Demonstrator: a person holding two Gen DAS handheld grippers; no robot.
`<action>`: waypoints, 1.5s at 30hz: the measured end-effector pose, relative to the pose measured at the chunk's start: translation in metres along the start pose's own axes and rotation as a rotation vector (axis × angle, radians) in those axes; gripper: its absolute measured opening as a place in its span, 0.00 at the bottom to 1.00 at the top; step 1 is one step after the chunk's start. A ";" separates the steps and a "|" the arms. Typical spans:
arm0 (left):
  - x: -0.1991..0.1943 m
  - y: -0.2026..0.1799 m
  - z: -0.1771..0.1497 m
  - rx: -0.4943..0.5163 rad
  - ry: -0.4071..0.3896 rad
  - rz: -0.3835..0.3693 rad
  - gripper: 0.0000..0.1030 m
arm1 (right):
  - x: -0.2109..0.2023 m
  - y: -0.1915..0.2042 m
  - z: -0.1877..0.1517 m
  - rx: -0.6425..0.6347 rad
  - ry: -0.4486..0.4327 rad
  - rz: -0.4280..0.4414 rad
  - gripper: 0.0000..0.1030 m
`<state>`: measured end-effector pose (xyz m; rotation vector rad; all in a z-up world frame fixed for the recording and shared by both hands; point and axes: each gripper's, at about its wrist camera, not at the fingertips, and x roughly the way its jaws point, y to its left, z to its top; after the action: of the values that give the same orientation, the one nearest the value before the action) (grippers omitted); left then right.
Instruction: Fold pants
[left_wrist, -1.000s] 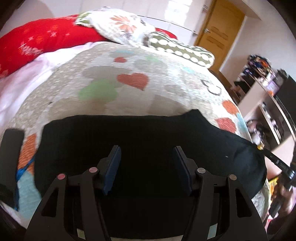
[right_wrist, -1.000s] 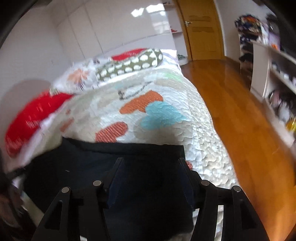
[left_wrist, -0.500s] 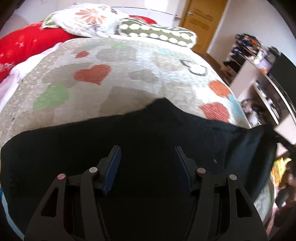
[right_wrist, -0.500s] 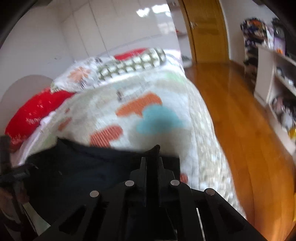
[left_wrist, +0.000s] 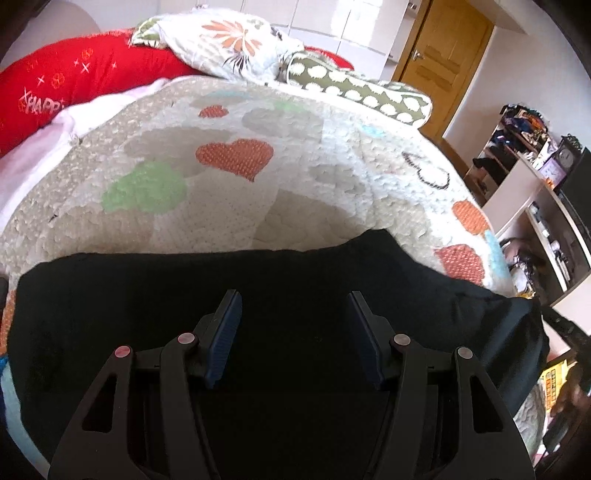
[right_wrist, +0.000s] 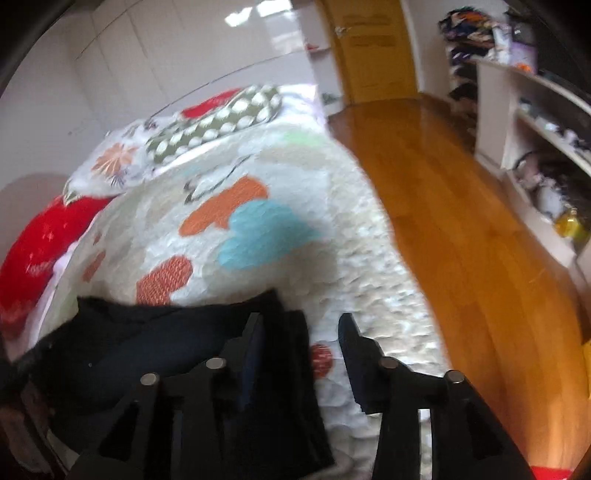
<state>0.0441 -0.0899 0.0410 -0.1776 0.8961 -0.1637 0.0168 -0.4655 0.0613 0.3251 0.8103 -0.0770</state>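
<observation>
The black pants (left_wrist: 288, 280) lie folded across the near part of the bed, on a quilt with heart shapes (left_wrist: 236, 158). My left gripper (left_wrist: 291, 306) is open and empty, just above the middle of the pants. In the right wrist view the pants (right_wrist: 155, 343) lie at lower left, with their right end doubled over. My right gripper (right_wrist: 301, 328) is open and empty over that right edge, its left finger (right_wrist: 255, 339) over the cloth and its right finger (right_wrist: 351, 343) over the quilt.
Pillows lie at the head of the bed: a red one (left_wrist: 77, 81), a floral one (left_wrist: 229, 40) and a green spotted one (left_wrist: 354, 88). A wooden floor (right_wrist: 461, 206) runs along the bed's right side to a door (right_wrist: 369, 48). White shelves (right_wrist: 539, 147) hold clutter.
My right gripper was shut on the pants' right end half a second ago and is now open, with the cloth lying on the bed. My left gripper stayed open and shifted over the pants.
</observation>
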 end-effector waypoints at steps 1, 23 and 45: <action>-0.002 -0.003 0.000 0.007 0.000 -0.004 0.57 | -0.007 0.008 0.000 -0.018 -0.016 0.049 0.39; 0.088 -0.050 0.048 0.195 0.093 0.097 0.61 | 0.010 0.074 -0.074 -0.198 0.175 0.247 0.39; -0.002 -0.099 -0.001 0.281 0.020 -0.042 0.61 | -0.041 0.006 -0.086 0.008 0.156 0.162 0.48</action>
<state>0.0354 -0.1855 0.0632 0.0673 0.8794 -0.3281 -0.0709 -0.4349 0.0374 0.4069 0.9355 0.0973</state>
